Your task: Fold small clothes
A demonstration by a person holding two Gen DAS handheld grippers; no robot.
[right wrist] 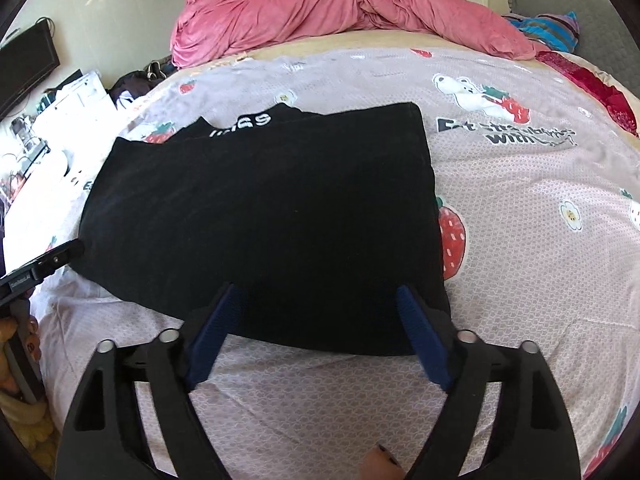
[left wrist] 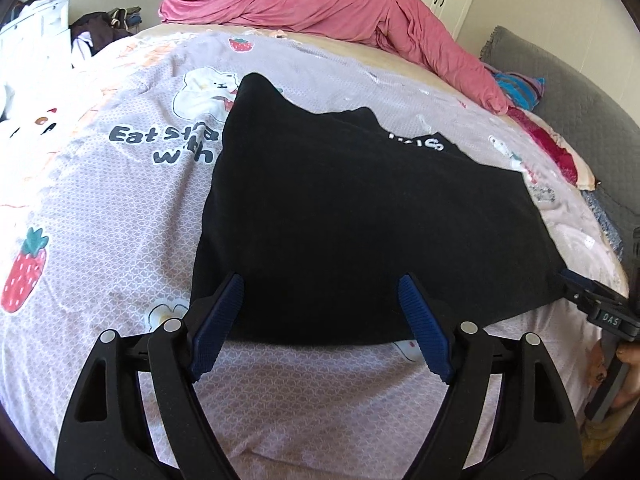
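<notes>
A black garment with white lettering near its far edge lies partly folded and flat on the bed. In the right wrist view the same black garment fills the middle. My left gripper is open, its blue pads hovering over the garment's near edge at its left part. My right gripper is open too, over the near edge toward the garment's right corner. Nothing is pinched between either pair of pads. The right tool's black body shows at the garment's near right corner.
The bed has a lilac sheet printed with strawberries, bears and words. A bunched pink duvet lies along the far side. A grey padded headboard stands at the right. White furniture and clutter stand left of the bed.
</notes>
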